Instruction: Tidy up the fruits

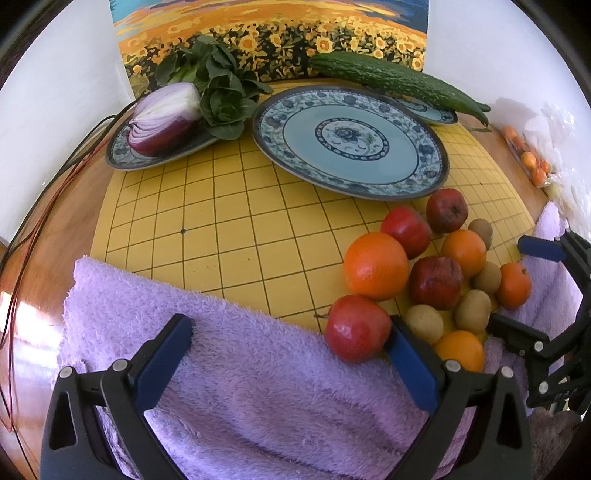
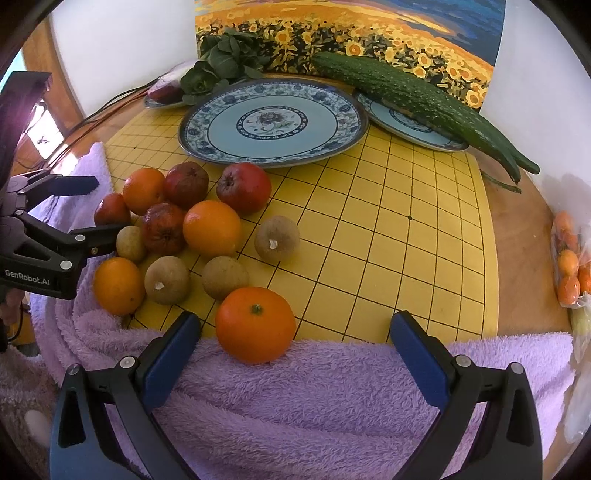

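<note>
The left two-finger gripper with blue pads is being held low over a fluffy lilac towel, its jaws spread wide and nothing gripped between them; a small red apple is lying at the towel's edge, just beside the outer face of one blue pad. The right two-finger gripper with blue pads is likewise being held wide open and empty over the same lilac towel, with a round orange mandarin with a green stem button resting at the towel's edge, between the lines of its fingers but ahead of the tips.

The rest of the fruit is being left in a loose heap on a yellow board ruled with a black grid — a large orange, several dark red apples, such as one bruised apple, and brown round kiwi-like fruits. In the right wrist view one brown fruit is sitting slightly apart from the heap.

Behind the heap, a large blue-and-white patterned ceramic plate is lying bare. To one side of it a smaller patterned plate is carrying a halved red onion and dark leafy greens; to the other — on a third plate — a long warty green cucumber is resting. A sunflower-field painting is standing against the white wall.
</note>
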The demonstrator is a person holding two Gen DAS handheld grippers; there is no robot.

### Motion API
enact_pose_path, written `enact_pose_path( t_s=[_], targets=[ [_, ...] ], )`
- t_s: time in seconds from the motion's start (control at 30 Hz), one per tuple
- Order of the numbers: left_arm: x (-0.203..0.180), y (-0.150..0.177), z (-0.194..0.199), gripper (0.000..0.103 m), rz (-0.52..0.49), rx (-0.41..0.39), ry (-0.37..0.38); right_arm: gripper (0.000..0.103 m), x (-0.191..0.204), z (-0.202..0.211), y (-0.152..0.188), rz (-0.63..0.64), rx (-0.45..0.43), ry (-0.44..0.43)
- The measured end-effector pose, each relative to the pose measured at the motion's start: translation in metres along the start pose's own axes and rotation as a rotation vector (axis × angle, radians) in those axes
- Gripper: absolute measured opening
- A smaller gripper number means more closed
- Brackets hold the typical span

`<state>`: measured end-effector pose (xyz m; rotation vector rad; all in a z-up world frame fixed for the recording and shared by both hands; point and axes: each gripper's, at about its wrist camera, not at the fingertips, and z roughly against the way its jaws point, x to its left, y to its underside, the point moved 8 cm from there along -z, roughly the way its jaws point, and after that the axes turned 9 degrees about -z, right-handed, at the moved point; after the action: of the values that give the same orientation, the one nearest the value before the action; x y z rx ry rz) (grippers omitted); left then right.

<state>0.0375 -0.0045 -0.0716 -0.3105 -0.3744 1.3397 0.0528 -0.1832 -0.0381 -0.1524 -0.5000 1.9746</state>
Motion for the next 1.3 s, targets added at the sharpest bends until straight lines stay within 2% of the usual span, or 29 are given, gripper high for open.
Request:
enact_pose_path(
  t_s=[0.53, 0.93, 1.3],
  targets=[
    [-0.003, 0.006, 0.005, 0.103, -0.034, -0.011, 0.012, 0.103, 0.007, -0.003, -0.003, -0.002, 0.018, 0.008],
    [-0.002, 0.009, 0.007, 0.102, -0.052, 0.007, 0.019, 0.103, 0.006, 0.000, 0.005, 0.054, 0.052, -0.015],
    [-0.005, 0.007, 0.014, 0.087, -0.050, 0.005, 0.030, 0.103, 0.006, 0.001, 0.005, 0.044, 0.032, -0.014]
  ],
)
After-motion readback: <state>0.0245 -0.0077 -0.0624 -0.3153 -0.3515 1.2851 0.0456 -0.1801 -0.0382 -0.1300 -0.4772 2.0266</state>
